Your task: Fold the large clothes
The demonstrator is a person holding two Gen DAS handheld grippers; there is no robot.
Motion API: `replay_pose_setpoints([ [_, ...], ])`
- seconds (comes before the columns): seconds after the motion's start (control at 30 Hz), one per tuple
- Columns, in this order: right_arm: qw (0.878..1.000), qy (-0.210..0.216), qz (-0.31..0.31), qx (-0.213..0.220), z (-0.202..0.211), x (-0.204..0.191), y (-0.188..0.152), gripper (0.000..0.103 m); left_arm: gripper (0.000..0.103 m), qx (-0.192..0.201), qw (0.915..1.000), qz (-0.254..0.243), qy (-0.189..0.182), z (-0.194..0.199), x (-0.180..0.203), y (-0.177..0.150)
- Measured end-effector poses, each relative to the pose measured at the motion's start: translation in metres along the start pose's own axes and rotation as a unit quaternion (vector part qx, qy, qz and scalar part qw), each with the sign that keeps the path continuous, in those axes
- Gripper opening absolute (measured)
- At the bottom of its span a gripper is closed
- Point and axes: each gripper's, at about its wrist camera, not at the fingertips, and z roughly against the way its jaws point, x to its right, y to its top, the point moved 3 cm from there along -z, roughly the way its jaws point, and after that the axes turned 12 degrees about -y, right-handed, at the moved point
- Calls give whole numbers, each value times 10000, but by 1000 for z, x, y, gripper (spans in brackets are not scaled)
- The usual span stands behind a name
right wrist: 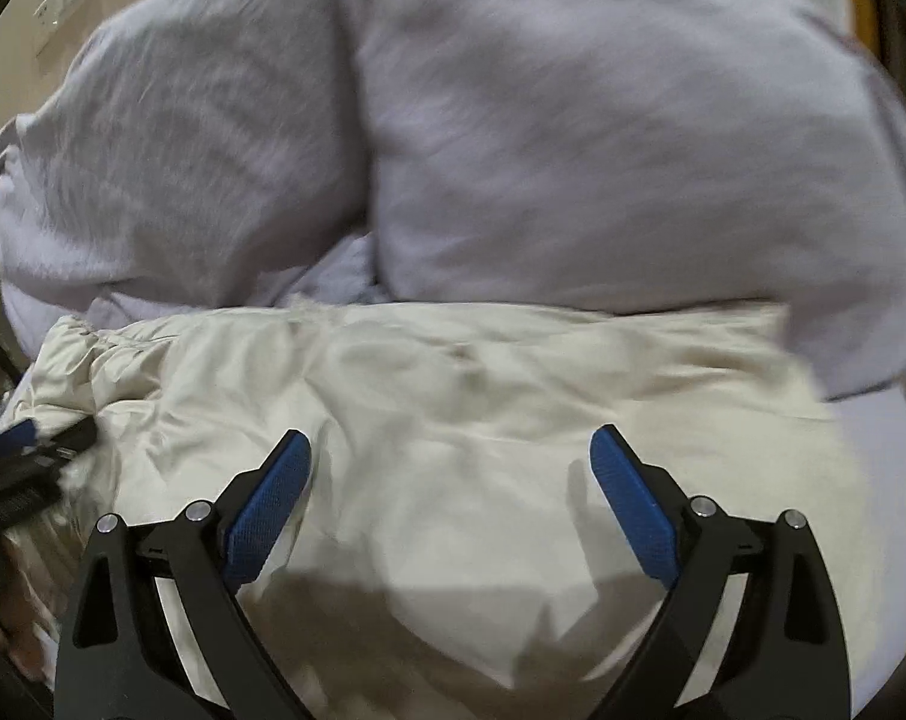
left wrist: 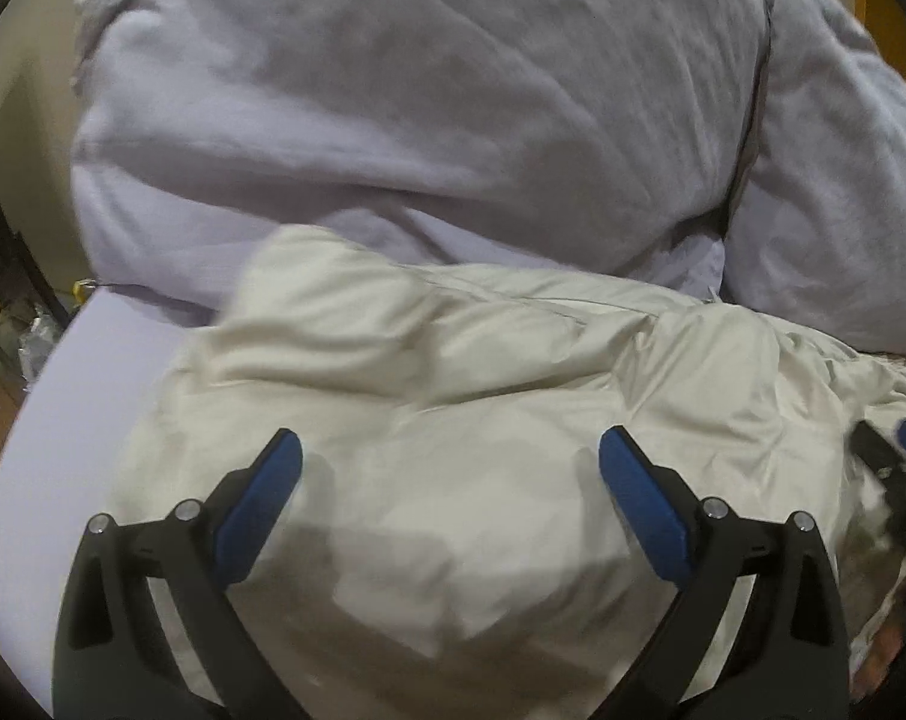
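Both tongs, left (left wrist: 450, 444) and right (right wrist: 450, 444), gape over the cream garment (left wrist: 483, 372) lying crosswise.

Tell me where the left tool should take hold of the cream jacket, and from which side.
Probably the raised ridge of the cream jacket at its far left, near the lilac pillows. It stands proud, so the open left tool can straddle it from above. The flat cloth directly below gives the pads little to pinch.
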Motion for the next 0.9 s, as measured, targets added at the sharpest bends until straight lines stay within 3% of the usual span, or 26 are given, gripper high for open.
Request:
replay_pose_setpoints([
  [0.17, 9946, -536, -771, -433, 17, 82, -14, 95, 100, 93, 9995, 236, 175, 55, -45, -15],
  [0.37, 9713, -496, -1950, -1272, 12, 159, -45, 95, 99, 63, 9976, 602, 343, 113, -83, -33],
  [0.6, 9437, 22, -2593, -2054, -11, 175, -77, 95, 99, -195, 9935, 1118, 62, 128, -104, -58],
  [0.9, 9301, 376, -2876, -2253, -21, 166, -93, 94, 99, -671, 9859, 1516, -221, 94, -89, -81],
])
